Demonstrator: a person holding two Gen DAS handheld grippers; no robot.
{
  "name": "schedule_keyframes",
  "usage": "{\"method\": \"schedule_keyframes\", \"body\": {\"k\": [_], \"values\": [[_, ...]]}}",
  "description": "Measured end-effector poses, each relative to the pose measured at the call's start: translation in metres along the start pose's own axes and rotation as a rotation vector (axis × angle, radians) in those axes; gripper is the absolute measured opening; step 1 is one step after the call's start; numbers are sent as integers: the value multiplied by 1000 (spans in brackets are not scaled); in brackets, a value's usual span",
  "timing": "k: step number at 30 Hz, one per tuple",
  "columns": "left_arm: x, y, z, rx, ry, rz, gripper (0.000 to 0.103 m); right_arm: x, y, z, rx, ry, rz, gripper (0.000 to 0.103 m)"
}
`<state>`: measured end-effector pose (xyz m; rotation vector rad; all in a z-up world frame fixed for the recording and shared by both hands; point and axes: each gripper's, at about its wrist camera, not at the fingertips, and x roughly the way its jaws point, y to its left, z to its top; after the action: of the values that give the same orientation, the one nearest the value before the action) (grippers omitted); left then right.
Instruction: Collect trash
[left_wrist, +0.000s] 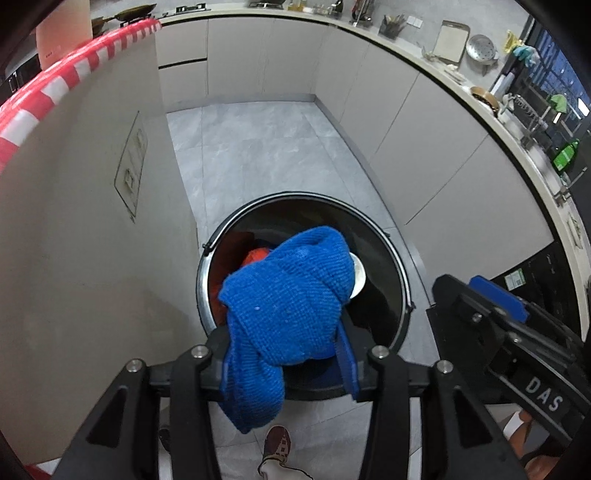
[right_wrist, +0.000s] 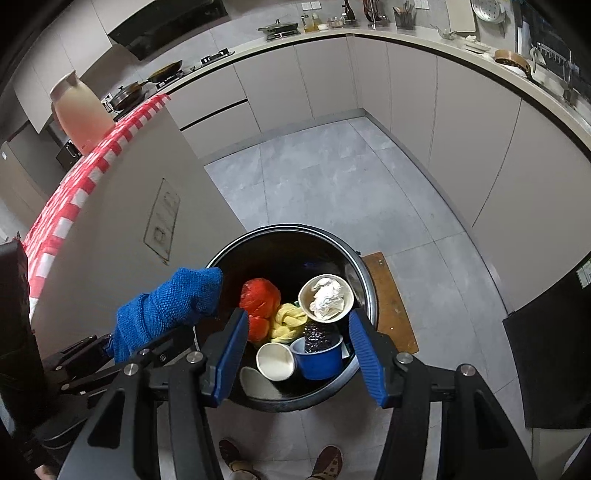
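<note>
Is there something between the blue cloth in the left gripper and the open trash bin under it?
Nothing visible. The blue cloth hangs from the left gripper over the rim of the trash bin, whose mouth is open. Below are only things already inside: a red bag and paper cups.

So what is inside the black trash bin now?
In the trash bin: red bag, yellow peels, paper cup with tissue, empty cup, blue bowl. Anything beneath is covered.

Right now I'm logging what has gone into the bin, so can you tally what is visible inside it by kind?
Paper cups: 2, one stuffed with tissue, one empty on its side
Blue bowl: 1
Red bag: 1
Yellow peels: 1 pile
Total: 5
</note>
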<state>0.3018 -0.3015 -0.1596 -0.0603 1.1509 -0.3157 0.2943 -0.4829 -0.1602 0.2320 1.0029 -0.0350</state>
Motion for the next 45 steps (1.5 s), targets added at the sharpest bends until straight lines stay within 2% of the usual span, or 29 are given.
{"method": "schedule_keyframes", "body": {"k": [1,2,3,4,7,9,12,15,23,26,34,38,42,45], "values": [[7,-1,1,-5,18,2,59,3,-2,1,-1,-1,-1,59],[10,-2,1,-10,26,13,76,5,-3,2,-1,-3,-4,59],[13,-2,1,-15,35,30,88,8,-4,2,-1,-5,-12,59],[17,-2,3,-17,40,65,91,9,-7,3,-1,-8,-20,59],[16,2,7,-44,19,76,92,11,-13,2,-3,-26,-69,59],[6,5,7,-62,-7,81,92,9,-16,2,8,-31,-51,59],[-6,3,7,-56,-3,93,92,6,-14,1,-2,-20,-53,59],[-29,-1,9,-34,-26,128,92,-8,-14,2,10,-32,-42,59],[-122,1,-4,-48,-157,121,92,-53,6,-2,-40,-16,2,59],[-161,5,-20,-33,-227,127,92,-73,15,-15,-59,-11,30,59],[-244,43,-88,-30,-317,117,92,-142,69,-73,-118,-43,79,61],[-276,64,-123,-55,-331,128,92,-187,105,-112,-128,-63,116,65],[-302,82,-155,-67,-336,152,92,-232,133,-146,-150,-126,113,72],[-312,88,-171,-75,-335,163,92,-260,145,-166,-140,-165,111,72]]}}
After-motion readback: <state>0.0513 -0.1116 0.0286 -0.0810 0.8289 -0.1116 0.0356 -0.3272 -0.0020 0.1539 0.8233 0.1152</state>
